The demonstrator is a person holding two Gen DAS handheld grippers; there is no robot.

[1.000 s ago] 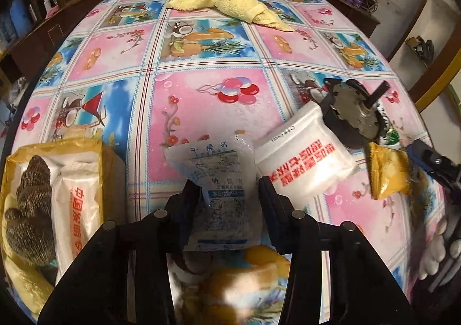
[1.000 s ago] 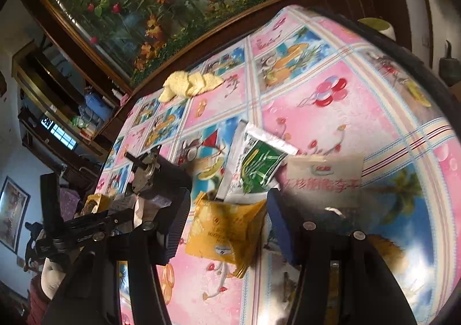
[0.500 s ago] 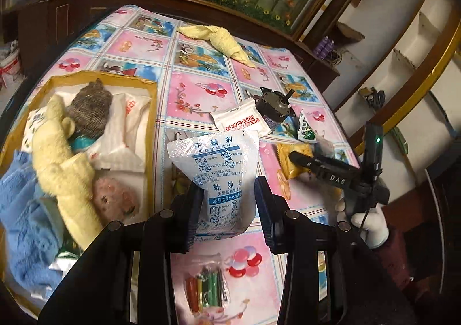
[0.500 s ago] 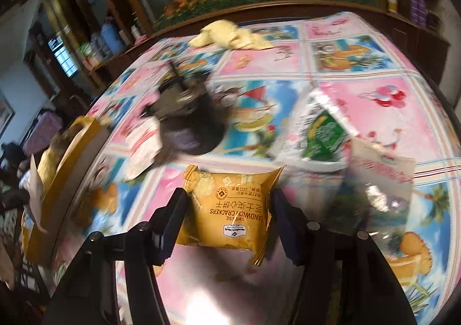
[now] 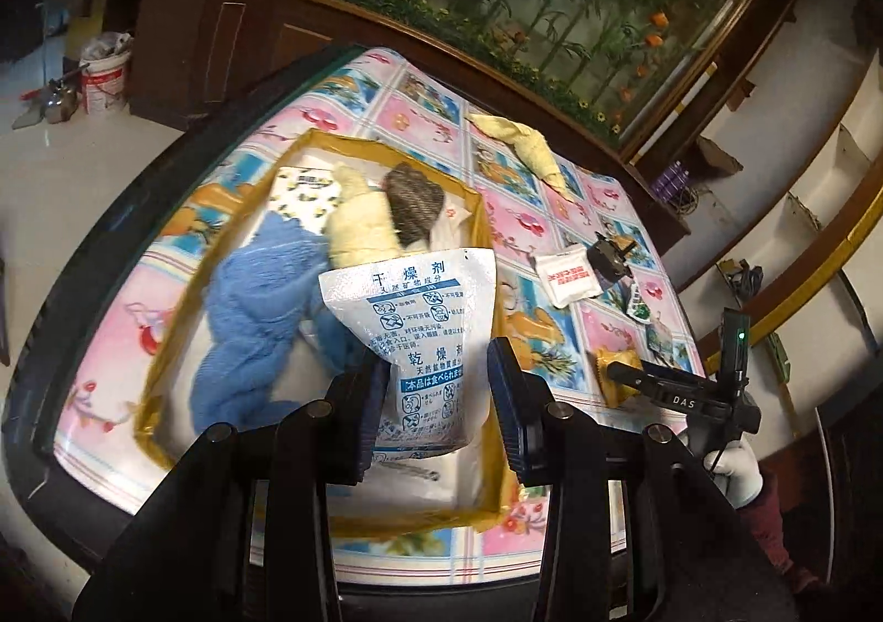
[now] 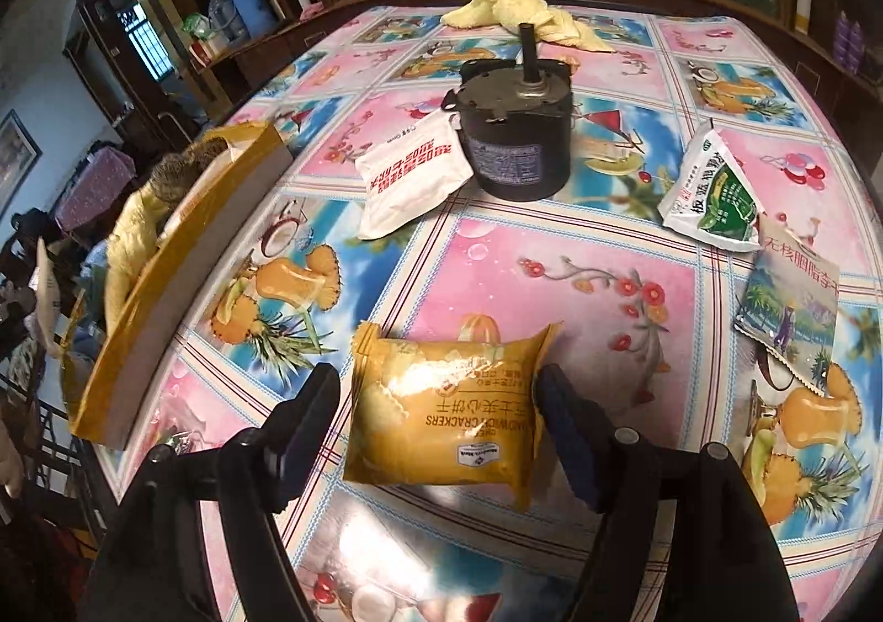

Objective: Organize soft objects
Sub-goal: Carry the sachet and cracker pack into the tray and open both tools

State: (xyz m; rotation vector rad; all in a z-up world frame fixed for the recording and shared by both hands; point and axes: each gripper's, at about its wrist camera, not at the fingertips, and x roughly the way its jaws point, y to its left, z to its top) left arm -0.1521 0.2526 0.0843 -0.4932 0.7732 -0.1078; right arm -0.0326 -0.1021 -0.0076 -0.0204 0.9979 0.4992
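Note:
My left gripper (image 5: 439, 404) is shut on a white desiccant pouch (image 5: 422, 340) and holds it above the yellow-rimmed box (image 5: 485, 230). The box holds a blue towel (image 5: 259, 302), a yellow cloth (image 5: 358, 224) and a grey knitted piece (image 5: 411, 202). My right gripper (image 6: 436, 418) is open, its fingers either side of a yellow cracker packet (image 6: 447, 412) lying on the table. The right gripper also shows in the left wrist view (image 5: 618, 373), at the packet (image 5: 607, 371).
A black motor (image 6: 513, 136) stands mid-table beside a white red-lettered pouch (image 6: 408, 175). A green-white sachet (image 6: 712, 191) and a picture sachet (image 6: 789, 307) lie at right. A yellow towel (image 6: 513, 17) lies at the far edge. The box (image 6: 165, 269) is at left.
My left gripper has lifted the desiccant pouch off the table and carried it left over the box. My right gripper has closed in around the cracker packet, still open.

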